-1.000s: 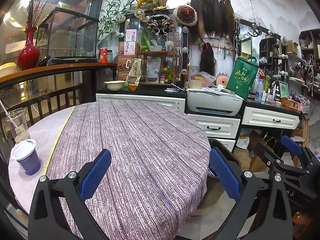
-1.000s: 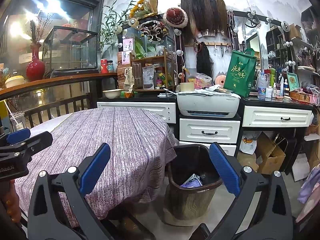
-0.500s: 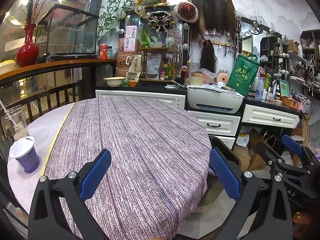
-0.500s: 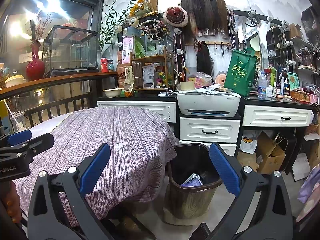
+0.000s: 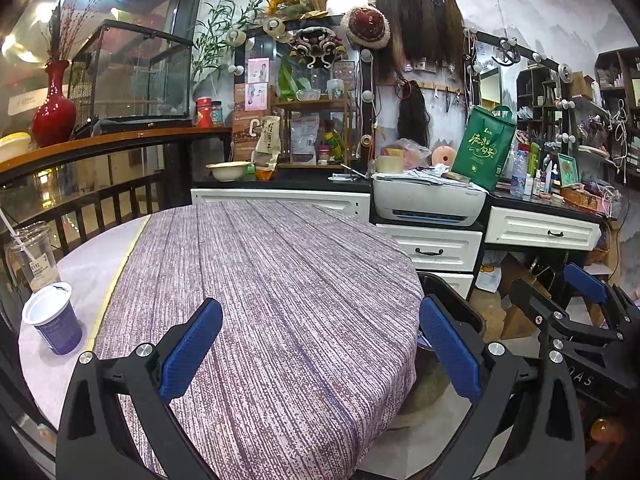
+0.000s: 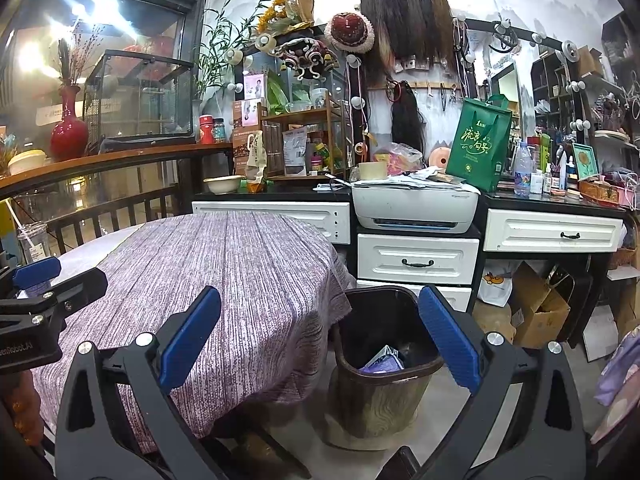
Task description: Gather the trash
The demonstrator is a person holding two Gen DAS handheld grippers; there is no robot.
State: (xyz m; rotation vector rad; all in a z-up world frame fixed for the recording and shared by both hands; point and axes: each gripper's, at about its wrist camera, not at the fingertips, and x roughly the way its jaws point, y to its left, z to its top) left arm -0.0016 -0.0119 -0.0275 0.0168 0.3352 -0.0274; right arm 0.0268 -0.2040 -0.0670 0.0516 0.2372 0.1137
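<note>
Plainly, the round table point(image 5: 280, 280), draped in a purple woven cloth point(image 5: 260, 320), is taking up most of both views, and the cloth is hanging loose over the edge nearest the dark trash bin point(image 6: 384, 360), which is standing on the floor just beside that edge and already holding some crumpled wrappers. The left gripper point(image 5: 320, 356) is hovering over the cloth with its jaws spread wide and nothing between them; the right gripper point(image 6: 320, 354) is likewise gaping wide and empty, pointing down toward the bin. The trash left to collect appears to be sitting at the far left of the table on the bare strip beside the cloth: a clear plastic cup with a straw point(image 5: 34, 254) and, just in front of it, a small blue-and-white paper cup point(image 5: 54, 318). The risk is lying there, in my judgement: both cups are light and standing near the rim, so a clumsy sideways approach could be knocking one over or off the edge, and any liquid inside would be spilling. A hard squeeze could also be crushing the thin plastic cup, and a trailing jaw could be snagging the loose cloth.
</note>
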